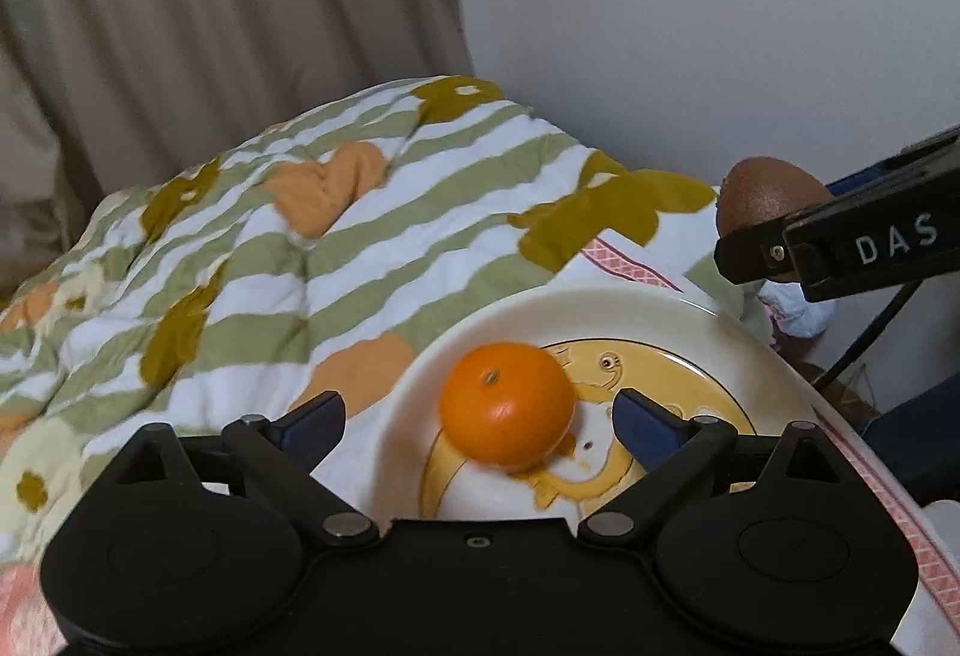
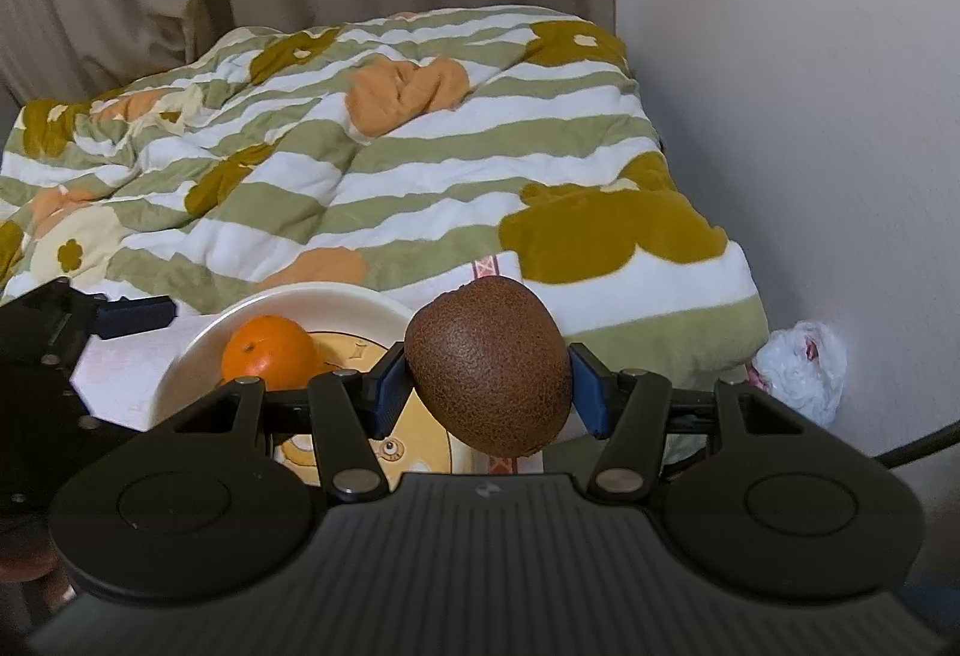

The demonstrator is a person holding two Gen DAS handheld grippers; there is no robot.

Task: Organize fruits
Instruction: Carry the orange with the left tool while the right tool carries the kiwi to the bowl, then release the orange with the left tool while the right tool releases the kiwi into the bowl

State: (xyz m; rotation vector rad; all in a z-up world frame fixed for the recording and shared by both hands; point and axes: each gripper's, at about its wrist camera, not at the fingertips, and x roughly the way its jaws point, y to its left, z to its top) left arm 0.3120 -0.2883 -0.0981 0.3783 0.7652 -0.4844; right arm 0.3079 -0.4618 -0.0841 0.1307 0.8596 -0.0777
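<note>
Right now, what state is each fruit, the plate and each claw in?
Orange: lying on the plate, free between the open pads.
Kiwi: clamped, held over the plate's edge.
Plate: upright, holding only the orange.
Left claw: open, empty.
Right claw: shut on the kiwi.

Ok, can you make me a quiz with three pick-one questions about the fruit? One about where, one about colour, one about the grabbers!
1. Where is the orange?
A. on the blanket
B. on the plate
C. in the right gripper

2. What colour is the kiwi?
A. brown
B. green
C. yellow

3. What is the left gripper doing?
A. squeezing the orange
B. holding the kiwi
C. open, touching nothing

Answers:
1 B, the orange sits on the plate.
2 A, its skin looks brown and speckled.
3 C, gaps show between both fingers and the orange, while the right gripper clamps the kiwi.
</note>
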